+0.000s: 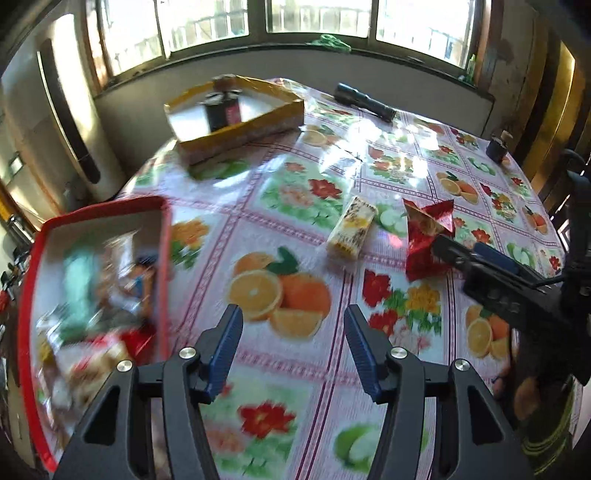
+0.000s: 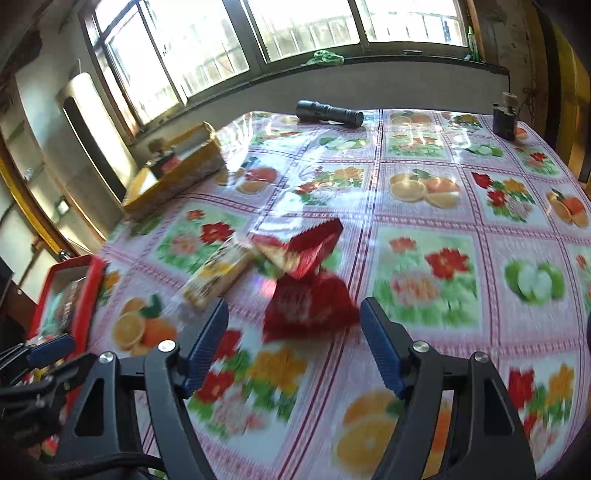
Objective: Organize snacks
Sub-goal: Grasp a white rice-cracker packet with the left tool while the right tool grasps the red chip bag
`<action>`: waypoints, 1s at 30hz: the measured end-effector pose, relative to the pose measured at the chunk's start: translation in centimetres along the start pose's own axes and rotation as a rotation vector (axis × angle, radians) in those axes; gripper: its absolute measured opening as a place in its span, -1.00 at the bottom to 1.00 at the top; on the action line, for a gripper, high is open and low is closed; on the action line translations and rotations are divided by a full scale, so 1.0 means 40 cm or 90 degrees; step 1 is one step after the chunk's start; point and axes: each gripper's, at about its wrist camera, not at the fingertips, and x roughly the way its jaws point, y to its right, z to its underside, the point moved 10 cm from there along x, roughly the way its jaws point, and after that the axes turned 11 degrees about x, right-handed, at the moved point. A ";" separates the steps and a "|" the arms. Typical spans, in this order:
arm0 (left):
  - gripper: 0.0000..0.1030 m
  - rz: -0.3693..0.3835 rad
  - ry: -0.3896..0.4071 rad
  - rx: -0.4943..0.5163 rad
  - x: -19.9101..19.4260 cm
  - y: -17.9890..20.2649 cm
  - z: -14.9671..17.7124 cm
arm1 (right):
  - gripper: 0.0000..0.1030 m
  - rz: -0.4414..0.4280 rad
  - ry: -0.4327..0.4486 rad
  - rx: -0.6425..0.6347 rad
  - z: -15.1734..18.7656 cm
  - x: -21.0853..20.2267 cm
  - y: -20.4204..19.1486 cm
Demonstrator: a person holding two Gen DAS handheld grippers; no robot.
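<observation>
My right gripper (image 2: 293, 347) gapes empty just short of the red packet (image 2: 310, 306); closing now probably nudges it away

Red tray (image 1: 162, 258) contents: motion-blurred, packets cannot be told apart.
Red packet (image 2: 310, 306): smeared, print unreadable.
Yellow box (image 1: 236, 129) item: label too small to read.
Right hand-held gripper (image 1: 458, 254): fingertips hidden against red packet.

Home dining room: fruit-print tablecloth (image 2: 424, 229), window (image 2: 295, 29), fridge (image 1: 62, 110).
</observation>
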 end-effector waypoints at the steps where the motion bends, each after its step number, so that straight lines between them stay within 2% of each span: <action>1: 0.10 0.003 -0.008 0.007 0.021 0.008 -0.013 | 0.45 0.007 -0.005 -0.003 -0.006 0.020 0.001; 5: 0.11 -0.003 -0.014 0.030 0.076 0.036 -0.055 | 0.44 0.009 -0.022 -0.026 -0.013 0.078 -0.008; 6: 0.11 -0.012 -0.017 0.038 0.096 0.044 -0.067 | 0.33 0.013 -0.024 -0.033 -0.012 0.087 -0.006; 8: 0.11 -0.025 -0.024 0.044 0.121 0.051 -0.081 | -0.04 0.013 -0.033 -0.022 -0.005 0.094 0.012; 15: 0.12 -0.063 -0.022 0.091 0.188 0.097 -0.149 | -0.05 -0.034 0.007 0.039 -0.028 -0.023 0.071; 19: 0.12 -0.075 -0.053 0.112 0.251 0.115 -0.153 | -0.05 -0.062 0.025 0.082 -0.036 -0.094 0.097; 22: 0.10 -0.081 -0.042 0.114 0.266 0.119 -0.161 | -0.05 -0.082 0.037 0.111 -0.035 -0.147 0.110; 24: -0.38 -0.051 -0.040 0.110 0.269 0.132 -0.167 | -0.05 -0.092 0.046 0.120 -0.028 -0.180 0.111; 27: -0.39 -0.047 -0.040 0.123 0.260 0.148 -0.158 | -0.05 -0.100 0.057 0.133 -0.011 -0.214 0.108; 30: -0.39 -0.024 -0.051 0.105 0.233 0.159 -0.123 | -0.05 -0.105 0.061 0.138 0.014 -0.239 0.105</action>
